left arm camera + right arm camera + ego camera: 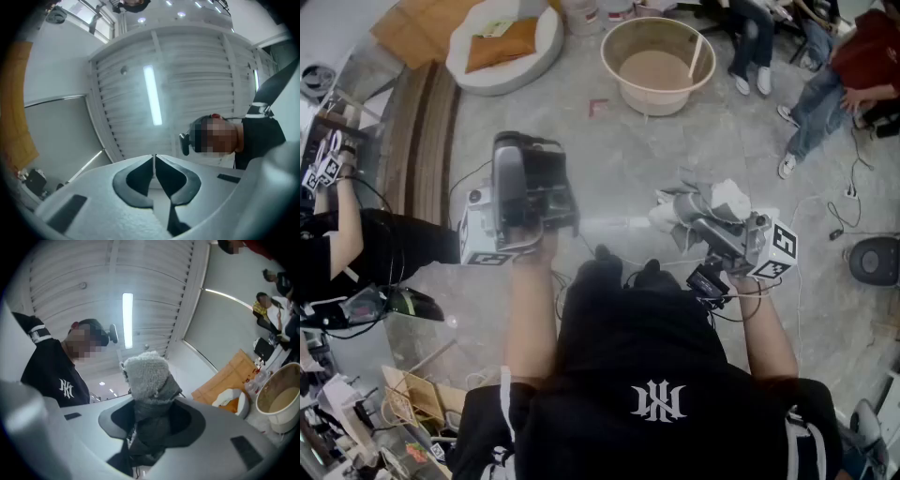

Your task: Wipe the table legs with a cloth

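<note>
Grey fleecy cloth [146,380] is bunched between the jaws of the right gripper [151,423]. They clamp its darker lower part, and its woolly end sticks out past the tips. The person holds it out in front, above the grey floor [609,150]. The left gripper [154,171] holds nothing, its jaws pressed together. A round beige tub [658,66] stands well beyond both.

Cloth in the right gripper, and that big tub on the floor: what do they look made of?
The cloth looks like grey fleece or microfibre, matte with a nubby pile. The tub is probably plastic, judging by its smooth beige wall and thin rim, but I can't be sure.
</note>
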Motion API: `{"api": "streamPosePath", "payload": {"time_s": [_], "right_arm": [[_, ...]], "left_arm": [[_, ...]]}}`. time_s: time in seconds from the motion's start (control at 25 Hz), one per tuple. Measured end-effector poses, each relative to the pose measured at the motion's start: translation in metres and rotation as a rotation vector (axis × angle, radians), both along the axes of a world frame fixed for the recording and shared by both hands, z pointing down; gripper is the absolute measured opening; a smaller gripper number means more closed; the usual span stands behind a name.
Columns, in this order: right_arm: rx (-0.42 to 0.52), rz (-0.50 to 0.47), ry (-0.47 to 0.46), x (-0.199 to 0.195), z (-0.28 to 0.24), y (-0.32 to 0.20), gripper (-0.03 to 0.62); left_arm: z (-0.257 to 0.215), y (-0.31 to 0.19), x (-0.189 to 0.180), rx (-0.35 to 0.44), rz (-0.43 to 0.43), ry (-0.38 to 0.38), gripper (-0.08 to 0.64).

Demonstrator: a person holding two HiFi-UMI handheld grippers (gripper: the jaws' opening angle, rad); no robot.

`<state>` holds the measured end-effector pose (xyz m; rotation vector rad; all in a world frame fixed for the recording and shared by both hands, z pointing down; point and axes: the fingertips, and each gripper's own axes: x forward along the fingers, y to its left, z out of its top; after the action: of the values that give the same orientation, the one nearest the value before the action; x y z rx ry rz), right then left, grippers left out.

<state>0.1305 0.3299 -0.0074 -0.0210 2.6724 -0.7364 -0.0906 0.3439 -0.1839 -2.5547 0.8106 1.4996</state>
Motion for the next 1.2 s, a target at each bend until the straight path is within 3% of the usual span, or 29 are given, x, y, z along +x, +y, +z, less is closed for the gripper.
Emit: {"api": "streamPosePath", "payload": {"time_s": [0.08, 0.16, 0.4, 0.52, 0.64, 0.72, 0.88, 1.0, 1.08, 1.12, 1.2], "right_arm": [[0.062, -0.024, 0.038, -0.015, 0.004, -0.011, 0.147], [0.101, -0.042, 0.052, -0.023, 0.001, -0.016, 0.147], [0.122, 0.033, 0.082, -0.01, 0.0, -0.023, 0.147], [0.12, 0.083, 0.115, -0.008, 0.007, -0.022, 0.146], [0.122, 0.108, 0.129, -0.008, 0.01, -0.019, 0.147], [0.127, 0.118, 0.133, -0.012, 0.011, -0.018, 0.149], [0.125, 0.121, 0.146, -0.017, 0.017, -0.021, 0.152], [0.109, 0.117, 0.129, -0.019, 0.024, -0.029, 0.152], [0.095, 0.099, 0.119, -0.021, 0.028, -0.033, 0.152], [0.069, 0.077, 0.107, -0.024, 0.03, -0.032, 0.152], [-0.021, 0.02, 0.064, -0.032, 0.035, -0.018, 0.152]], "left_arm": [[-0.007, 0.005, 0.008, 0.064, 0.005, -0.088, 0.005], [-0.011, 0.007, 0.018, 0.113, 0.078, -0.136, 0.005], [-0.013, 0.017, 0.051, 0.191, 0.479, -0.157, 0.006], [-0.007, 0.044, 0.067, 0.204, 0.613, -0.186, 0.006], [0.017, 0.062, 0.071, 0.141, 0.722, -0.18, 0.006], [0.043, 0.057, 0.064, 0.061, 0.736, -0.146, 0.006], [0.078, 0.053, 0.037, -0.02, 0.809, 0.046, 0.006], [0.1, 0.049, 0.035, -0.096, 0.856, 0.095, 0.006], [0.112, 0.041, 0.028, -0.136, 0.921, 0.224, 0.009], [0.119, 0.04, 0.024, -0.128, 0.923, 0.253, 0.008], [0.129, 0.036, 0.026, -0.149, 0.801, 0.191, 0.008]]}}
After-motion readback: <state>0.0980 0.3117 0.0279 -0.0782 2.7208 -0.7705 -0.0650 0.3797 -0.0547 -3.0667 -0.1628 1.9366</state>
